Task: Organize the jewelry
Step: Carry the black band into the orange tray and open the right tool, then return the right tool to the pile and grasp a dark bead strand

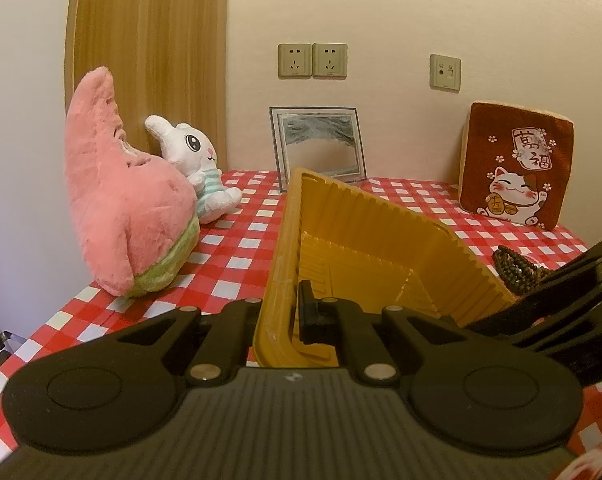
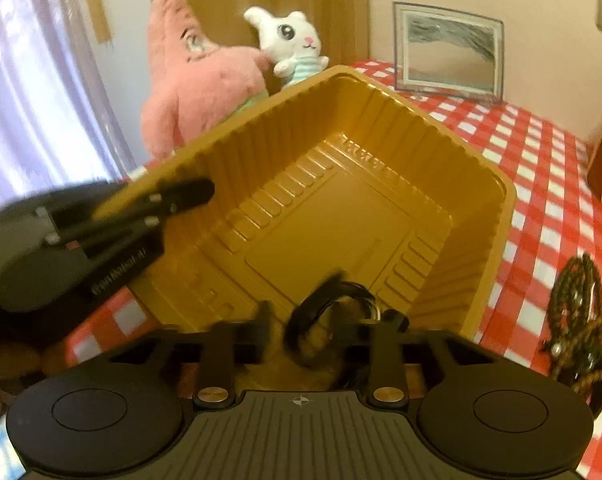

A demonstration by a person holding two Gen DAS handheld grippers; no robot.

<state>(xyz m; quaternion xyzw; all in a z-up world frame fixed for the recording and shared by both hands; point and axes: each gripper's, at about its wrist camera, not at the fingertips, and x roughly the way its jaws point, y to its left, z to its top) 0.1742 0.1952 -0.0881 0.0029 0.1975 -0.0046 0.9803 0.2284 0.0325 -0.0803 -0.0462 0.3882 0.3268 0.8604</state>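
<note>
A ribbed yellow plastic tray (image 1: 385,236) (image 2: 341,216) stands tilted on the red-checked tablecloth. My left gripper (image 1: 287,314) (image 2: 189,196) is shut on its rim, one pad inside the wall and one outside. My right gripper (image 2: 329,320) hovers over the tray's near edge with its fingers apart. A dark looped bracelet (image 2: 301,320) sits between them, blurred, and I see a gap between it and the left finger. A heap of brown beaded jewelry (image 2: 577,320) (image 1: 517,276) lies on the cloth to the right of the tray.
A pink star plush (image 1: 125,208) and a white rabbit plush (image 1: 197,168) sit at the back left. A framed picture (image 1: 319,144) leans on the wall behind the tray. A red lucky-cat cushion (image 1: 517,164) stands at the back right. The table edge runs along the left.
</note>
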